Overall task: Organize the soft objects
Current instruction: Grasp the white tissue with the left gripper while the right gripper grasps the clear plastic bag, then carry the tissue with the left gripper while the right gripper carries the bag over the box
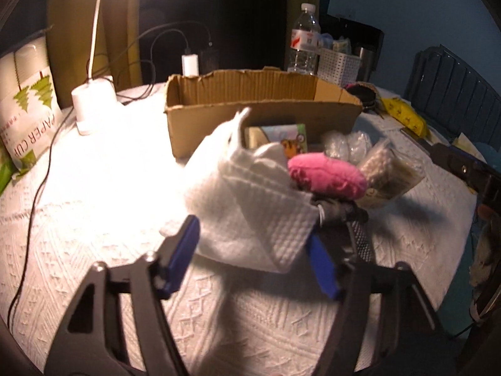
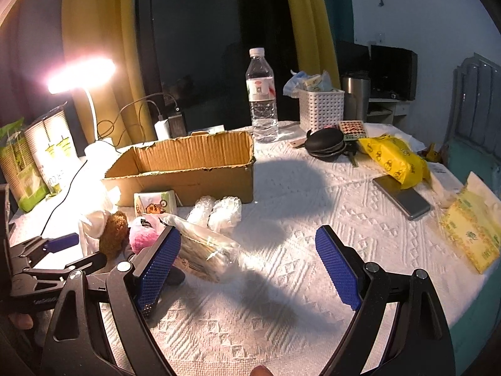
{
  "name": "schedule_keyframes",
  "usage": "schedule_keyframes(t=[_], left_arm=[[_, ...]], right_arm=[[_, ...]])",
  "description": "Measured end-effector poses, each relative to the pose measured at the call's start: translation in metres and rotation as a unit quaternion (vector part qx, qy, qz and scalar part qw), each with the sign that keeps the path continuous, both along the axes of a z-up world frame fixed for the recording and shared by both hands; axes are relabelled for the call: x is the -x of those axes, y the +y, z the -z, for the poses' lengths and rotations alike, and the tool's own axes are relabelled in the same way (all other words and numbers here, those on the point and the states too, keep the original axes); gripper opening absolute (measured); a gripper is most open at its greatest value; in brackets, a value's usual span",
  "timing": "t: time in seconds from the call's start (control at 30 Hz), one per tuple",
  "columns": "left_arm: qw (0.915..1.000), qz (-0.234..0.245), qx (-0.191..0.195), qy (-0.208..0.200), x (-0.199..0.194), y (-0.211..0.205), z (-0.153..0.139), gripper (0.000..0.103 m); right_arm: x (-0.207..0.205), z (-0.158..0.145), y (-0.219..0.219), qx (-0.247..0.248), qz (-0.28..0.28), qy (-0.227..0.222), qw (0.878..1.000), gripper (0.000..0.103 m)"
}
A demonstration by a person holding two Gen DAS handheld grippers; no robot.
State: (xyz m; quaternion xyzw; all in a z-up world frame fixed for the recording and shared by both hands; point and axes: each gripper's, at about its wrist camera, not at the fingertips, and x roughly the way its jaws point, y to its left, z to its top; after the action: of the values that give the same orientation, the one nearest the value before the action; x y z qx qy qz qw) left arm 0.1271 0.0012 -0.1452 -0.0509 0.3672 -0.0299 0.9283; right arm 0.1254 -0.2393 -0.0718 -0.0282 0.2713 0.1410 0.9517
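A white cloth (image 1: 247,203) lies crumpled between the fingers of my left gripper (image 1: 253,257), whose jaws stand wide apart around it. Behind it lie a pink plush (image 1: 327,177), a bagged brown item (image 1: 388,172), two bubble-wrap rolls (image 1: 344,147) and a small tissue pack (image 1: 278,136). An open cardboard box (image 1: 260,106) stands beyond them. My right gripper (image 2: 247,266) is open and empty over the tablecloth, right of the pile: pink plush (image 2: 142,235), brown plush (image 2: 114,232), bagged item (image 2: 206,247), bubble-wrap rolls (image 2: 216,211). The box (image 2: 188,169) is behind.
A lit desk lamp (image 1: 92,106) and paper cup pack (image 1: 25,119) stand at left. A water bottle (image 2: 261,100), white basket (image 2: 319,109), black case (image 2: 325,144), yellow bag (image 2: 391,156), phone (image 2: 402,197) and tissue pack (image 2: 476,228) are at right.
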Motion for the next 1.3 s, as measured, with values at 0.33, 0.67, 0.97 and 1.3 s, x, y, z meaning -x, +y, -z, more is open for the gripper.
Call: schedule_keyframes(t=[0.33, 0.67, 0.97, 1.3], left_arm=[[0.9990, 0.025, 0.033, -0.018, 0.008, 0.011, -0.003, 0.016], [0.9970, 0.008, 0.042, -0.064, 0.033, 0.036, -0.031, 0.007], [0.9943, -0.003, 0.036, -0.100, 0.051, 0.048, -0.054, 0.005], [0.9882, -0.012, 0.022, -0.151, 0.069, 0.058, -0.093, 0.005]], right_arm=[[-0.017, 0.024, 0.021, 0.014, -0.032, 0.037, 0.999, 0.090], [-0.030, 0.030, 0.035, 0.006, -0.060, 0.051, 0.997, 0.047], [-0.006, 0.009, 0.027, 0.004, -0.062, 0.023, 0.998, 0.031], [0.019, -0.030, 0.019, -0.005, -0.059, -0.023, 0.998, 0.031]])
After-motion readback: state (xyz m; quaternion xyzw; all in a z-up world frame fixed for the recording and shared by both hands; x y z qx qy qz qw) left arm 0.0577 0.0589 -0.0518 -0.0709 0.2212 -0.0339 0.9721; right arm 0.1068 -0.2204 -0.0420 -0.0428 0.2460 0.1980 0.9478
